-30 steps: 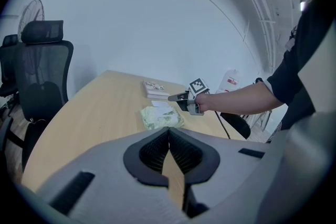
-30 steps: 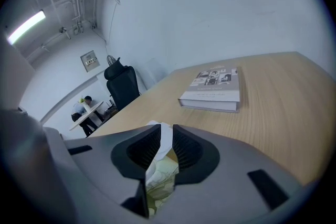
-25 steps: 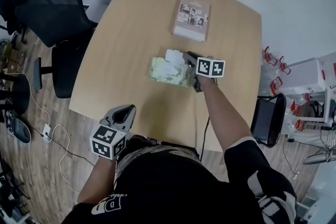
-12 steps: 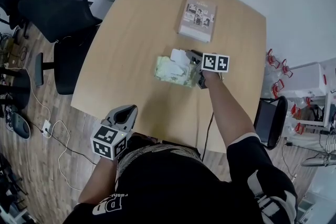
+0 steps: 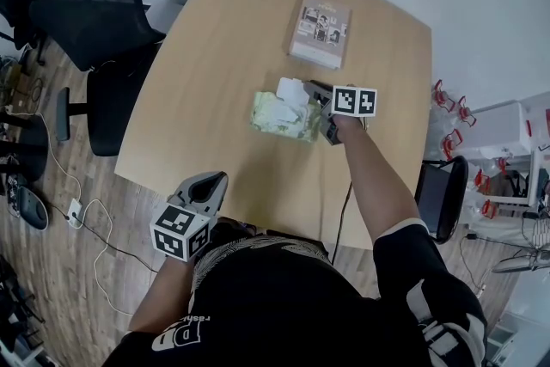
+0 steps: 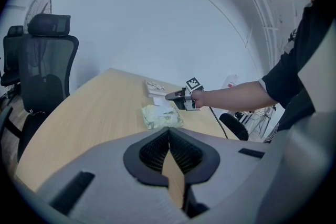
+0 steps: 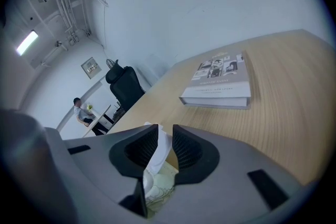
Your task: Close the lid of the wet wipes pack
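My right gripper (image 7: 161,145) is narrowing its wide jaws around the upright lid (image 5: 290,92) of the wet wipes pack (image 5: 277,119), seemingly not pinching yet, so I'm readying to fold it shut.

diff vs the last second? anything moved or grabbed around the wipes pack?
Hardly anything. The right tool only shifted slightly at the raised white lid of the pale green wet wipes pack. Its jaws are closing with the lid between them, not yet clamped. Unchanged: lid up, pack and grey book in place on the wooden table, left tool shut and idle at the near edge.
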